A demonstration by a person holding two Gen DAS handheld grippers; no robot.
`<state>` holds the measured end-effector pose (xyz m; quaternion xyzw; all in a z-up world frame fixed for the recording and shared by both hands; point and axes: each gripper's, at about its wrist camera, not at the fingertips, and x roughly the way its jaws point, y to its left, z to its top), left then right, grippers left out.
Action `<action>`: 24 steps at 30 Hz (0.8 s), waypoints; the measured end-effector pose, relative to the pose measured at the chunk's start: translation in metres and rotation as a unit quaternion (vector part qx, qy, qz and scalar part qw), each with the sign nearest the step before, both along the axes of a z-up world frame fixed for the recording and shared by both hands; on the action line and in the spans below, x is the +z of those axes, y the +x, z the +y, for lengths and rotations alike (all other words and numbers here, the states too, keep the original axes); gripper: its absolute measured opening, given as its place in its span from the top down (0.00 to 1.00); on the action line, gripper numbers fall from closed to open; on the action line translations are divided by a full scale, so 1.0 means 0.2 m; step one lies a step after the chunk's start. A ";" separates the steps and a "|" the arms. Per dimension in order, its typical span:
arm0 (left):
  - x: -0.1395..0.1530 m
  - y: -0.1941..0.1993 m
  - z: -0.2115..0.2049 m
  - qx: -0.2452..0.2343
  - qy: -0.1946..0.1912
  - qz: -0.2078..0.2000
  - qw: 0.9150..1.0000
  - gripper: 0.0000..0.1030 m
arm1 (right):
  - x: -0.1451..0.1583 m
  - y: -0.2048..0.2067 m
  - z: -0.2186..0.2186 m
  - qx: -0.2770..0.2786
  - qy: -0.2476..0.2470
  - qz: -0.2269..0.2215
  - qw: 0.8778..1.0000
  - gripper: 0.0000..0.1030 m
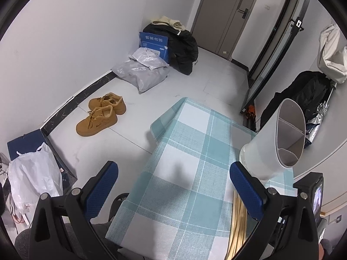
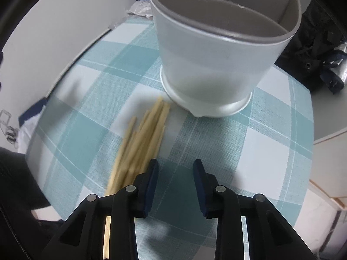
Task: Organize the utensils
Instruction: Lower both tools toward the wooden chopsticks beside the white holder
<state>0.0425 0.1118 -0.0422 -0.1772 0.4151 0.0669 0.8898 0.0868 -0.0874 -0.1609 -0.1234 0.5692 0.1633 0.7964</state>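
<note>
A white utensil holder (image 2: 219, 60) with inner dividers stands upright on the teal checked tablecloth (image 2: 271, 130). It also shows at the right of the left wrist view (image 1: 279, 138). A bundle of several wooden chopsticks (image 2: 141, 143) lies flat on the cloth in front of the holder, tips near its base; the chopsticks also show in the left wrist view (image 1: 236, 223). My right gripper (image 2: 175, 164) is open and empty, just right of the chopsticks' near ends. My left gripper (image 1: 173, 171) is open wide and empty above the cloth, left of the holder.
The table (image 1: 184, 151) is narrow, with floor to its left. On the floor lie tan shoes (image 1: 100, 113), grey parcels (image 1: 143, 71), a blue box (image 1: 155, 43) and a white plastic bag (image 1: 32, 173). Dark clothing (image 1: 308, 95) is piled at the right.
</note>
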 end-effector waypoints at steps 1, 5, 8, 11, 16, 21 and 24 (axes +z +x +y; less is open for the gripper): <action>0.00 0.00 0.00 0.001 -0.001 0.001 1.000 0.03 | 0.01 -0.01 0.00 0.000 0.003 0.002 1.000 0.70; 0.00 0.00 0.01 -0.002 0.001 -0.001 1.000 0.03 | 0.02 -0.02 0.02 0.010 0.003 0.004 1.000 0.70; 0.00 0.01 0.01 -0.005 0.000 0.001 1.000 0.03 | 0.01 -0.03 0.04 0.012 0.003 0.008 1.000 0.69; 0.00 0.01 0.00 -0.006 0.003 0.002 1.000 0.03 | -0.02 -0.05 0.07 0.023 -0.025 -0.001 0.999 0.70; -0.01 0.01 -0.01 -0.009 0.014 0.006 1.000 0.03 | 0.00 -0.03 0.07 0.023 -0.020 0.002 1.000 0.75; -0.07 0.02 -0.03 -0.020 0.022 0.030 0.999 0.03 | 0.02 0.00 0.07 0.035 -0.005 -0.001 0.999 0.93; -0.12 0.03 -0.06 -0.040 0.021 0.055 0.997 0.03 | 0.04 0.00 0.01 0.022 0.024 0.000 0.999 0.96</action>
